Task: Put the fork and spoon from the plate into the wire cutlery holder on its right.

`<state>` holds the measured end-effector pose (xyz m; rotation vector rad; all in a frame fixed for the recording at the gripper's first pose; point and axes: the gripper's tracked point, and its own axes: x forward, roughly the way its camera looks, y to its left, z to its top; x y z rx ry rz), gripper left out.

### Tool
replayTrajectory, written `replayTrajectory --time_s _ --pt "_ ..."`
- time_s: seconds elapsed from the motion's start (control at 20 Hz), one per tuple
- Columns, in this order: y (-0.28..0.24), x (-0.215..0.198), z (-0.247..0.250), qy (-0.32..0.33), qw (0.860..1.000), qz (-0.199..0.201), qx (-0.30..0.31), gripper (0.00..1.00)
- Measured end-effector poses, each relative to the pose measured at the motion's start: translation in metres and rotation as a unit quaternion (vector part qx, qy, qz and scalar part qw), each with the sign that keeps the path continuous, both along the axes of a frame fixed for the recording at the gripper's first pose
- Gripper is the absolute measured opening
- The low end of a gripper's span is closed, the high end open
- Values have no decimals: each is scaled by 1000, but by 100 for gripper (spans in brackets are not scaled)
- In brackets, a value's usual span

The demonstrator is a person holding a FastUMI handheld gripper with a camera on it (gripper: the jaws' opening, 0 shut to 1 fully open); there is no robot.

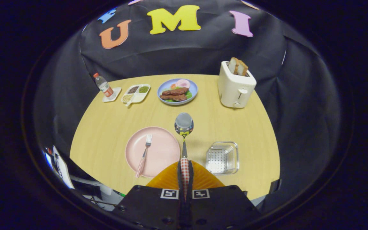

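spoon (184,127) gripped, raised | fork (144,155) on plate (164,156) | holder (222,158) rt

The gripper (184,174) is showing a dark, flat body; two square black-and-white marker tags are sitting side by side on it; round screws are dotting its near edge.

- Spoon (184,124): shiny mirror-like metal bowl, checked-pattern handle, pinched between both fingers of the gripper (184,169).
- Fork (144,153): metal tines, checked handle.
- Plate (164,156): smooth, matt.
- Holder (222,157): glossy perforated metal.
- Table (113,127): pale wood-look, smooth.
- Toaster (235,86): smooth plastic-looking.
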<state>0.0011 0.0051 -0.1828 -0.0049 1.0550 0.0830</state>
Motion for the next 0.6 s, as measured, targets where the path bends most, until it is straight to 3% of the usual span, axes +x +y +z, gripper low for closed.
replayTrajectory --time_s 0.3,0.6 --pt "-61 -18 5 113 994 -4 -11 1" --pt "-71 -30 -25 240 970 -32 15 1"
